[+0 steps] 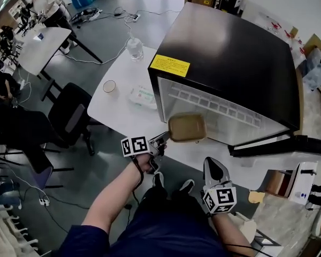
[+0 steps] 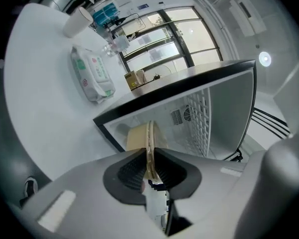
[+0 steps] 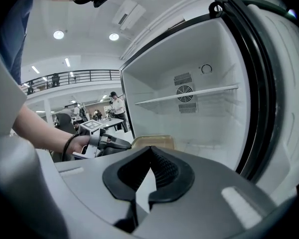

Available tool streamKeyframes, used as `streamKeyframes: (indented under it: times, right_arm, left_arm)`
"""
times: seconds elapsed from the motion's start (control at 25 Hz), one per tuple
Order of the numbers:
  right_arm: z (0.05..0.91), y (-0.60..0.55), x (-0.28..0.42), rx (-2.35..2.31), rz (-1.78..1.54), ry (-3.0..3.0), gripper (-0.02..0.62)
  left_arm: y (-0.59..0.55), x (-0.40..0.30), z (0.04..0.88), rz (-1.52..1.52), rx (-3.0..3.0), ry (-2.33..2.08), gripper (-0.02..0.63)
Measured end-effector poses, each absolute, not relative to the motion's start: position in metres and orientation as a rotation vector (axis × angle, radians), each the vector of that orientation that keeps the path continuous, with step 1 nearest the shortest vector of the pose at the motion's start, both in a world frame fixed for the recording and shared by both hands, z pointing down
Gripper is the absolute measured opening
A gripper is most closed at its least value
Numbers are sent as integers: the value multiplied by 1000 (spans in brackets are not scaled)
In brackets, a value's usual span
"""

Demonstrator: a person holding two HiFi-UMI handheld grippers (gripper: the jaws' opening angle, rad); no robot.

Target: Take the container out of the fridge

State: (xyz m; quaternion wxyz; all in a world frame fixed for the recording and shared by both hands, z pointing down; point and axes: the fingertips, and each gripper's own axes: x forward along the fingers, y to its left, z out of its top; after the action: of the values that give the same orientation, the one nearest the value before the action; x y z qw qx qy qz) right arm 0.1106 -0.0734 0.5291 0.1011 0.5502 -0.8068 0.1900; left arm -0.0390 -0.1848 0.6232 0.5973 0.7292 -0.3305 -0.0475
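Container [image 1: 187,127], tan, hangs at the mouth of the open fridge [image 1: 230,58], its rim pinched by the left claw [image 1: 165,138]. Right claw [image 1: 213,164] is pressed together, empty, nearby. Wipes pack [image 1: 142,96], cup [image 1: 109,86] and bottle [image 1: 134,48] stand aside on the desk [image 1: 115,114].

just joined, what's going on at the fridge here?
A person works two hand-held grippers at a small fridge on a white table, its door open. The left claw is clamped on the rim of a tan container, holding it at the fridge's mouth. The right claw is shut and empty, near the door.
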Motion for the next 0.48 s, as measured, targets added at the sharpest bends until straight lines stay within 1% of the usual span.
streamKeyframes:
  times: [0.48]
  right_arm:
    - [536, -82, 65, 1483, 574, -2431, 5]
  left_arm:
    - [-165, -110, 632, -104, 1659, -838, 54]
